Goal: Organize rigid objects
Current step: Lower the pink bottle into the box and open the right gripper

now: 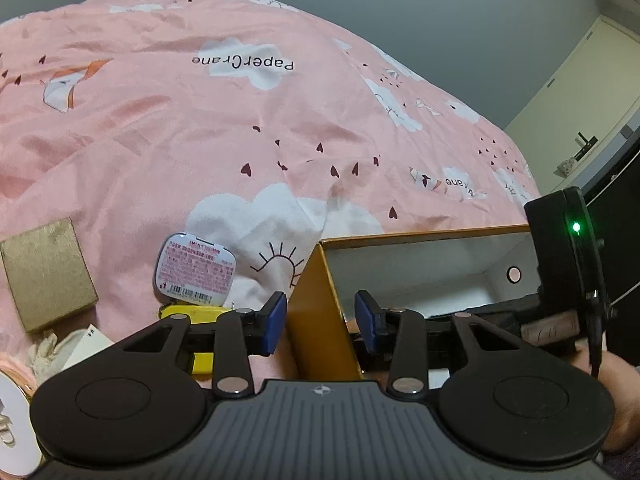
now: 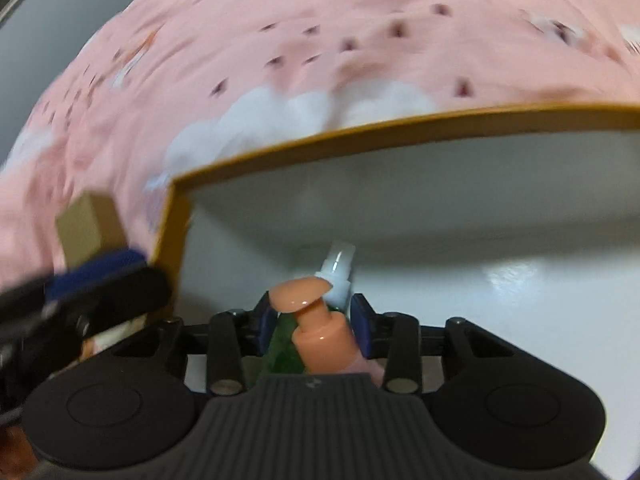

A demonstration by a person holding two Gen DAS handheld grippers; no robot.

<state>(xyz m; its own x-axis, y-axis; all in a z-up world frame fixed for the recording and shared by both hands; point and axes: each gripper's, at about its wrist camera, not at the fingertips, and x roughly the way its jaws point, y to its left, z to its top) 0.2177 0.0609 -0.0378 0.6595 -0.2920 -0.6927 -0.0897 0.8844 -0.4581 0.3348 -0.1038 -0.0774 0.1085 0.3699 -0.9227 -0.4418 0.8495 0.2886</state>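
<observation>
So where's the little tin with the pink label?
In the left wrist view the tin lies on the pink blanket, between the gold box on its left and the orange box on its right.

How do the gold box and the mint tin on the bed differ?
The gold box is plain, matte and square-cornered; the tin is white-rimmed with rounded corners and a pink printed label with a barcode. The box looks larger and thicker than the flat tin. Both lie on the pink bedspread, outside the orange box.
</observation>
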